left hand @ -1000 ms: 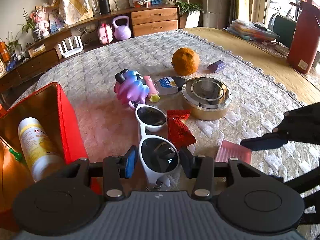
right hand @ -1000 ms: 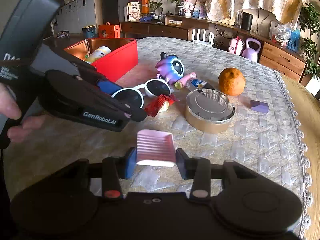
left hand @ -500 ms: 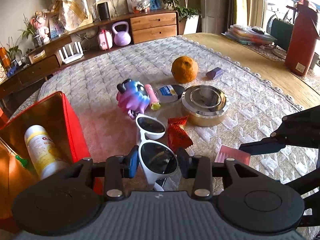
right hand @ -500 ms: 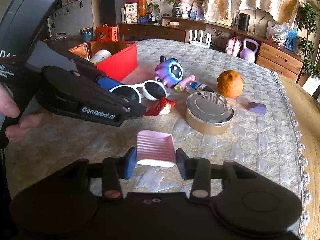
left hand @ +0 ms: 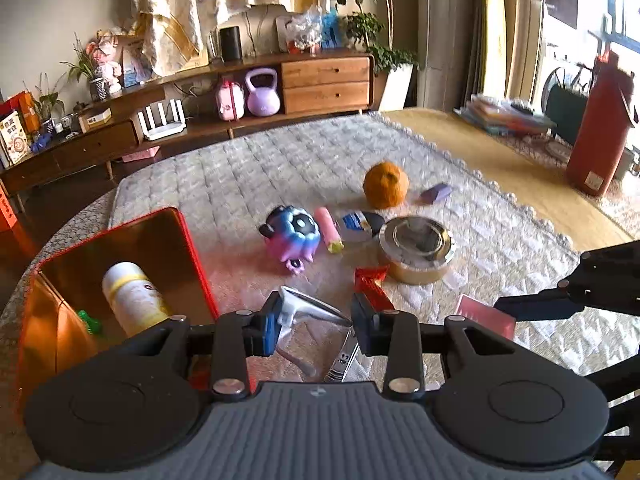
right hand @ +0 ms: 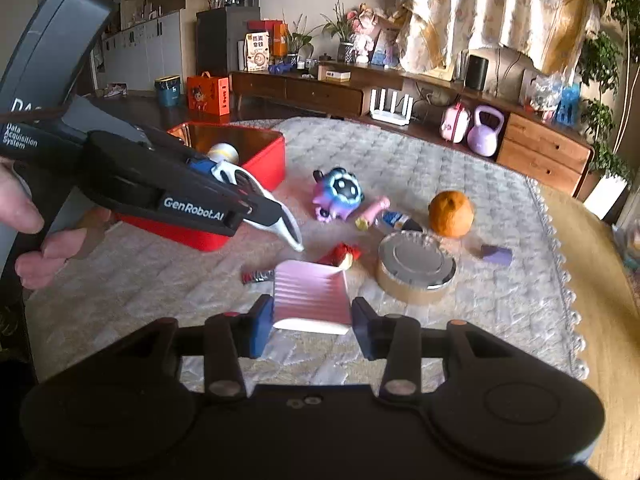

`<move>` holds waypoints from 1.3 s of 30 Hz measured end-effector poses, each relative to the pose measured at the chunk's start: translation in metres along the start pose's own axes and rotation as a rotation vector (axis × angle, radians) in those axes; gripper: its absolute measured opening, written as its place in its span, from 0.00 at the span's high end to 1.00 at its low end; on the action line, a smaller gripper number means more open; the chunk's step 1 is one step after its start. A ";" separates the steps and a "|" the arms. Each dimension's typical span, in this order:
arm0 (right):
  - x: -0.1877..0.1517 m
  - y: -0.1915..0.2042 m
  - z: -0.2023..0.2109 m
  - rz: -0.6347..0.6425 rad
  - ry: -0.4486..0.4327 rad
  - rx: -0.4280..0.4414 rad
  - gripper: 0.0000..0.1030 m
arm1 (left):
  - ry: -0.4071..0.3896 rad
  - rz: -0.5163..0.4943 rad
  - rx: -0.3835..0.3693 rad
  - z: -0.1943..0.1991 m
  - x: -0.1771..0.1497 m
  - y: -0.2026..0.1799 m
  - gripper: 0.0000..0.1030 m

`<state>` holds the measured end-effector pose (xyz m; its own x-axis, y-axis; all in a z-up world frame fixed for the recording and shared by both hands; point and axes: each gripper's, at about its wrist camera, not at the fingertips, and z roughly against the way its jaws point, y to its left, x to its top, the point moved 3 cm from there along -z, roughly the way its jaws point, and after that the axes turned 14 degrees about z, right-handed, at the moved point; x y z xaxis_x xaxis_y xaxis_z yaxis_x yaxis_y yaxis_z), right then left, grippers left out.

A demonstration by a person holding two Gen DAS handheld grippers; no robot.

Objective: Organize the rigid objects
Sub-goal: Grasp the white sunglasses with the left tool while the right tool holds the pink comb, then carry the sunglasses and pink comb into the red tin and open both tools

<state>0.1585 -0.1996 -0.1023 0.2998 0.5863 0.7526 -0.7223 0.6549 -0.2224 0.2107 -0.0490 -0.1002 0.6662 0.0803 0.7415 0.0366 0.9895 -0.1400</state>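
The left claw (left hand: 314, 326) has closed onto the white sunglasses (right hand: 256, 200), now lifted off the worktop (right hand: 500, 312). The right claw (right hand: 312, 322) pinches the pink ribbed piece (right hand: 310, 294), also raised (red box (right hand: 256, 160) likely next).

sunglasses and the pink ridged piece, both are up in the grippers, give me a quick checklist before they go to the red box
1. Left gripper has the white sunglasses: ok. Its jaws have just been closing, and the frame sits between them, lifted off the cloth.
2. Sunglasses grip secure: cannot tell. They hang tilted, with one end sticking far past the fingertips.
3. Right gripper has the pink ridged piece: ok, clamped between both pads.
4. Red box is open: ok, no lid on it.
5. Room inside the box: ok. Only a white bottle and a small green item show.
6. Way to the box: ok, it is next to the left gripper, the toys lie further out.
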 end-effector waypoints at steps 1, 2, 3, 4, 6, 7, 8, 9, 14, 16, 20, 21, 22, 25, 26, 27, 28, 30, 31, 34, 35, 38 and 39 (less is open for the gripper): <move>0.001 0.000 0.002 0.002 -0.002 -0.005 0.60 | -0.006 0.004 0.000 0.003 0.001 0.001 0.66; 0.002 0.002 0.004 0.002 -0.004 -0.011 0.60 | -0.012 0.007 -0.001 0.006 0.002 0.002 0.65; 0.004 0.003 0.006 0.002 -0.006 -0.015 0.60 | -0.016 0.013 -0.003 0.009 0.003 0.003 0.65; 0.005 0.004 0.008 0.001 -0.007 -0.019 0.60 | -0.020 0.019 -0.007 0.012 0.004 0.004 0.65; 0.008 0.006 0.012 0.003 -0.012 -0.024 0.60 | -0.028 0.033 -0.016 0.019 0.006 0.007 0.65; 0.010 0.007 0.013 0.004 -0.012 -0.028 0.60 | -0.032 0.040 -0.021 0.022 0.007 0.009 0.65; 0.012 0.008 0.015 0.005 -0.014 -0.030 0.60 | -0.035 0.047 -0.026 0.026 0.008 0.011 0.65; 0.014 0.009 0.016 0.006 -0.016 -0.029 0.60 | -0.038 0.057 -0.031 0.030 0.009 0.013 0.65; 0.029 0.014 0.021 0.016 -0.032 -0.024 0.60 | -0.065 0.080 -0.052 0.052 0.017 0.024 0.66; 0.037 0.016 0.021 0.025 -0.040 -0.019 0.60 | -0.080 0.090 -0.055 0.061 0.020 0.030 0.66; 0.054 0.022 0.018 0.035 -0.055 -0.007 0.60 | -0.111 0.119 -0.050 0.077 0.026 0.048 0.65; 0.059 0.024 0.017 0.037 -0.059 -0.002 0.60 | -0.117 0.126 -0.046 0.079 0.027 0.053 0.65; 0.064 0.027 0.015 0.041 -0.062 0.003 0.60 | -0.124 0.133 -0.041 0.082 0.028 0.059 0.65; 0.077 0.032 0.008 0.055 -0.067 0.012 0.60 | -0.138 0.155 -0.020 0.087 0.031 0.078 0.65; 0.081 0.034 0.005 0.055 -0.067 0.018 0.60 | -0.140 0.162 -0.011 0.088 0.031 0.085 0.65; 0.084 0.035 0.002 0.054 -0.067 0.021 0.60 | -0.143 0.169 -0.002 0.088 0.032 0.091 0.65; 0.088 0.036 -0.002 0.053 -0.066 0.025 0.60 | -0.146 0.178 0.008 0.088 0.032 0.100 0.65; 0.096 0.039 -0.010 0.055 -0.065 0.033 0.60 | -0.147 0.194 0.027 0.086 0.032 0.114 0.66; 0.099 0.040 -0.014 0.058 -0.063 0.037 0.60 | -0.148 0.198 0.034 0.085 0.033 0.120 0.65; 0.113 0.045 -0.029 0.087 -0.051 0.035 0.60 | -0.159 0.197 0.057 0.079 0.031 0.136 0.65; 0.117 0.047 -0.035 0.096 -0.044 0.037 0.60 | -0.156 0.202 0.065 0.076 0.029 0.141 0.65; 0.126 0.052 -0.054 0.119 -0.023 0.030 0.60 | -0.145 0.224 0.087 0.065 0.026 0.156 0.65; 0.129 0.052 -0.061 0.121 -0.014 0.029 0.60 | -0.141 0.231 0.091 0.061 0.025 0.161 0.65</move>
<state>0.1974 -0.0610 -0.0550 0.2006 0.6535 0.7298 -0.7706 0.5653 -0.2944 0.1882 0.1193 -0.0641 0.5383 0.3143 0.7820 -0.1754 0.9493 -0.2608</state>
